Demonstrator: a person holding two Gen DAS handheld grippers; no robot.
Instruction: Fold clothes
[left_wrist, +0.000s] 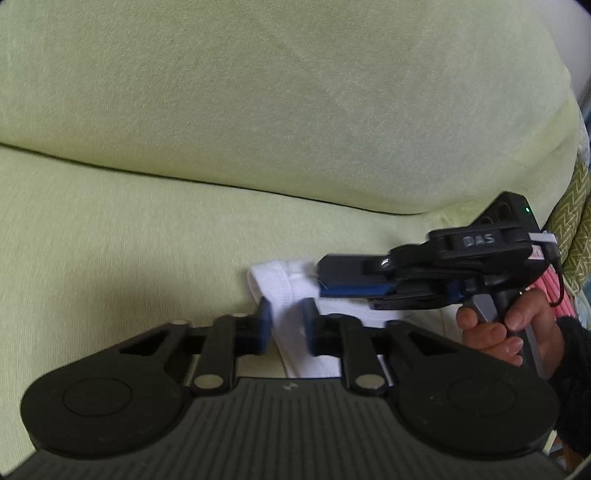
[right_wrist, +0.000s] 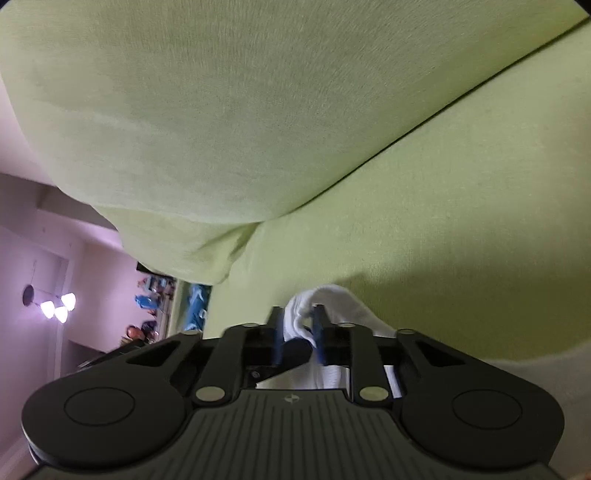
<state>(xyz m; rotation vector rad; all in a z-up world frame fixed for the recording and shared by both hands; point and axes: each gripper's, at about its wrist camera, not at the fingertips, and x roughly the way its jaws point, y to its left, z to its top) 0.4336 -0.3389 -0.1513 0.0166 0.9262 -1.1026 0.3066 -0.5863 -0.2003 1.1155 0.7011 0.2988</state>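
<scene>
A small white garment lies bunched on the light green sofa seat. My left gripper is shut on it, with the white cloth pinched between the blue pads. My right gripper comes in from the right, held by a hand, and its tips are closed on the garment's upper edge. In the right wrist view the right gripper is tilted sideways. A fold of the white garment is caught between its narrow fingers. The rest of the cloth is hidden under the grippers.
The sofa's back cushion rises just behind the garment. A green patterned cushion and something pink sit at the sofa's right end. Beyond the sofa's end, the right wrist view shows a room with a lit ceiling lamp.
</scene>
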